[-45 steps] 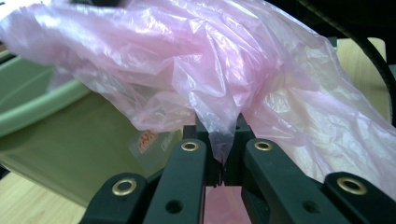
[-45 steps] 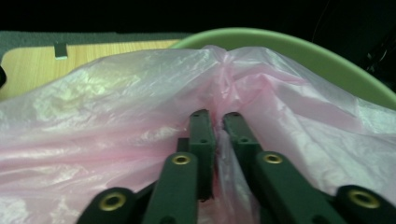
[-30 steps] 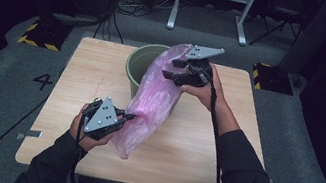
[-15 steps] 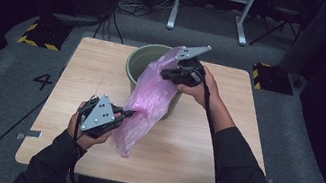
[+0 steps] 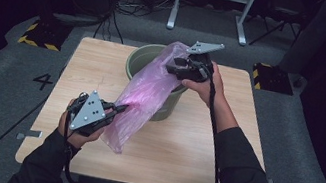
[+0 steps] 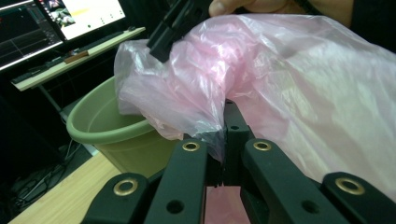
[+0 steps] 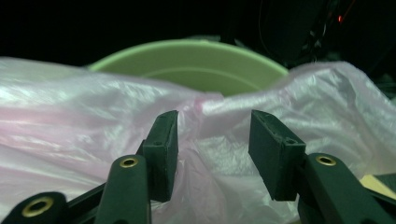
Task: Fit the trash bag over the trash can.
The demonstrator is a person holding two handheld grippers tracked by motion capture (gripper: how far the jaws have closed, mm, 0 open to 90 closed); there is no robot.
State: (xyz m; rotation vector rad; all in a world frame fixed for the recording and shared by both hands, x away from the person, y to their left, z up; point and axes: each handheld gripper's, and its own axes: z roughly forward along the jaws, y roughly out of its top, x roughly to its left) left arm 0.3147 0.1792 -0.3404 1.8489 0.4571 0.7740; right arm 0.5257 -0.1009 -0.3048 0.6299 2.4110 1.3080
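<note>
A thin pink plastic bag (image 5: 143, 103) hangs from the rim of a green bucket (image 5: 142, 57) down to the wooden table (image 5: 191, 152). My left gripper (image 5: 119, 109) is shut on a bunched fold of the bag's lower side, which the left gripper view shows pinched between the pads (image 6: 229, 121). At the bag's top edge, over the bucket, is my right gripper (image 5: 171, 67). Its jaws have just been opening and stand apart (image 7: 212, 135), with loose bag film (image 7: 70, 126) between them and no pad pressing on it. The bucket's rim (image 7: 196, 51) lies just beyond.
The bucket stands at the table's far middle. Black stands, cables and yellow-striped floor blocks (image 5: 39, 35) lie on the grey floor beyond the table. In the left gripper view, monitors on a shelf (image 6: 70, 18) stand behind the bucket (image 6: 93, 126).
The right gripper has wobbled a little at the bag's top edge. The left gripper and its hold look the same.
</note>
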